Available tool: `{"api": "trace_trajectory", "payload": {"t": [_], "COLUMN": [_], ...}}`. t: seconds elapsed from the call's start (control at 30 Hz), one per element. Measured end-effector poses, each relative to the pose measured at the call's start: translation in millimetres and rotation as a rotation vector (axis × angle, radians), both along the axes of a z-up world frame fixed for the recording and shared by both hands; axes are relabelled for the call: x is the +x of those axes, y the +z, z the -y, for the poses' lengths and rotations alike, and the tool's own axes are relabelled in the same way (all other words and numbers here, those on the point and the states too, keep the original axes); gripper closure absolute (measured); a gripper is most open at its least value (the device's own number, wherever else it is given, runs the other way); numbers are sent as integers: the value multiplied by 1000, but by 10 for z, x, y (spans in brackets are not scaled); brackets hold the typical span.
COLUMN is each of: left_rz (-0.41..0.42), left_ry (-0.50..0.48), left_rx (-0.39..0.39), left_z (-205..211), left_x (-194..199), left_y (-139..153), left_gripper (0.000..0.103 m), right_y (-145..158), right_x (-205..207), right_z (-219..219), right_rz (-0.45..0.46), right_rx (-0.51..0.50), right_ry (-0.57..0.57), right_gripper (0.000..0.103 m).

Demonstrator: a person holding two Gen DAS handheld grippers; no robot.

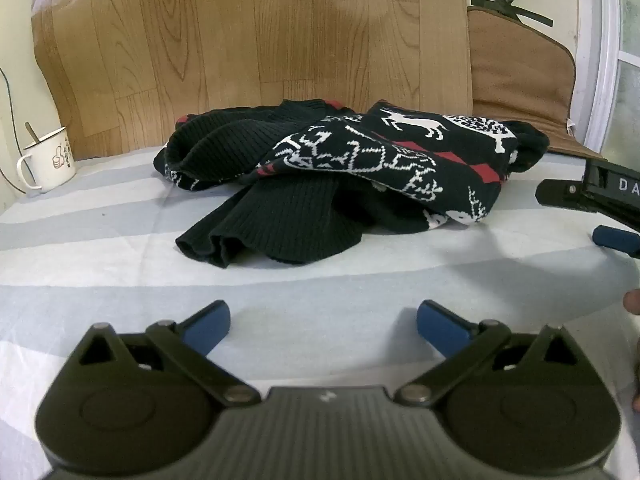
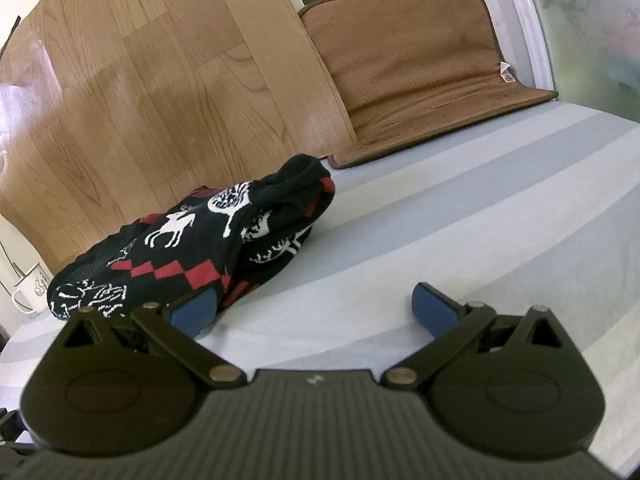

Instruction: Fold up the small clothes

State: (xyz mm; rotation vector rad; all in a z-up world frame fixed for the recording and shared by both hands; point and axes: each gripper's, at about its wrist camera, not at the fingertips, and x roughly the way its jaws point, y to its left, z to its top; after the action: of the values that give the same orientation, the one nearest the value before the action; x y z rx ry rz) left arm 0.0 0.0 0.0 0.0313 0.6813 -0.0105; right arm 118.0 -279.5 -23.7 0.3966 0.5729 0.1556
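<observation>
Left wrist view shows a crumpled sweater (image 1: 340, 176) lying in a heap on the striped sheet (image 1: 100, 272), ahead of the left gripper (image 1: 323, 328), whose blue pads stand wide apart with nothing between them. It is a thick knit, black with white reindeer and red diamonds, and it looks soft, limp and fairly bulky for its size; it should drape and sag when lifted rather than hold any shape, and the ribbing probably gives the pads good friction. A ribbed black hem or cuff (image 1: 276, 224) spills forward toward this gripper and seems the easiest edge to pinch; which part of the garment it is I cannot tell while the heap is bunched. Right wrist view has the right gripper (image 2: 316, 312) released as well, jaws spread, its left pad just beside the near edge of the sweater (image 2: 188, 240) but gripping nothing. The sheet is soft bedding in pale blue, grey and white bands, so it may wrinkle or drag along if the pads dig in. Behind stands a wood-grain panel (image 1: 260, 40), with a brown mat (image 2: 420, 68) leaning beside it. A white mug (image 1: 50, 160) with a spoon sits at the far left, well apart from the sweater.
</observation>
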Motion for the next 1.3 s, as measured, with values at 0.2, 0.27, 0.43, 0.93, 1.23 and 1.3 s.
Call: {"api": "trace_trajectory", "payload": {"t": [0.2, 0.27, 0.43, 0.93, 1.23, 1.3], "left_rz": [2, -3, -11, 21, 15, 9], "left_ry": [3, -4, -52, -109, -103, -79], "left_rx": [1, 4, 5, 2, -15, -47], "left_z": [-2, -10, -80, -76, -96, -150], "left_x": [-2, -3, -25, -114, -95, -79], "left_y": [2, 8, 17, 35, 42, 42], "left_gripper": [0, 0, 0, 0, 0, 0], "right_y": [1, 1, -11, -20, -24, -22], "right_x": [-1, -2, -16, -11, -11, -13], "right_z": [3, 9, 35, 35, 32, 34], "right_rz": [0, 1, 2, 5, 5, 5], "right_rx": [2, 8, 14, 18, 18, 18], "right_ry": [0, 0, 0, 0, 0, 0], "right_gripper": [0, 0, 0, 0, 0, 0]}}
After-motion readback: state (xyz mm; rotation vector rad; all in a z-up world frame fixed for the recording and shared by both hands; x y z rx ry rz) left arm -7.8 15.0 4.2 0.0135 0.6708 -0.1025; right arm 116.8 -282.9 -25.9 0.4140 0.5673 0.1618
